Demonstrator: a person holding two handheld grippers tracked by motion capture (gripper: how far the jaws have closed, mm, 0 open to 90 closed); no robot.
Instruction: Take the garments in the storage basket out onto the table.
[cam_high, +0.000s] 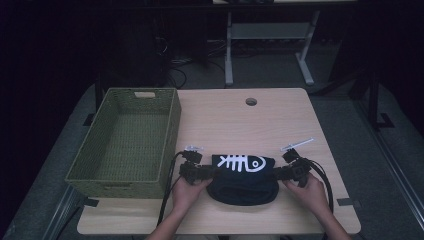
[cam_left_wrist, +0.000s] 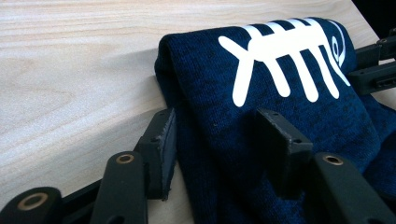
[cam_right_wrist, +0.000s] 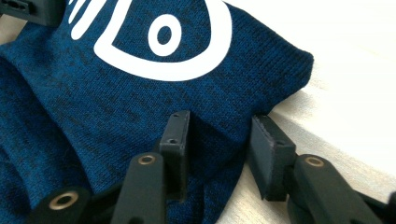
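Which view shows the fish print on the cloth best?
High view: the whole white fish print shows on the folded dark blue cloth, skeleton and head together. The left gripper view gives the bones close up, head cut off. The right gripper view gives the head and eye.

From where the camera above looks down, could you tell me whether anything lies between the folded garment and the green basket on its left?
Nothing visible does. The folded navy garment lies near the table's front edge, and bare wooden tabletop runs to the woven green basket, whose raised wall it must clear. The left gripper is at the garment's basket-side edge.
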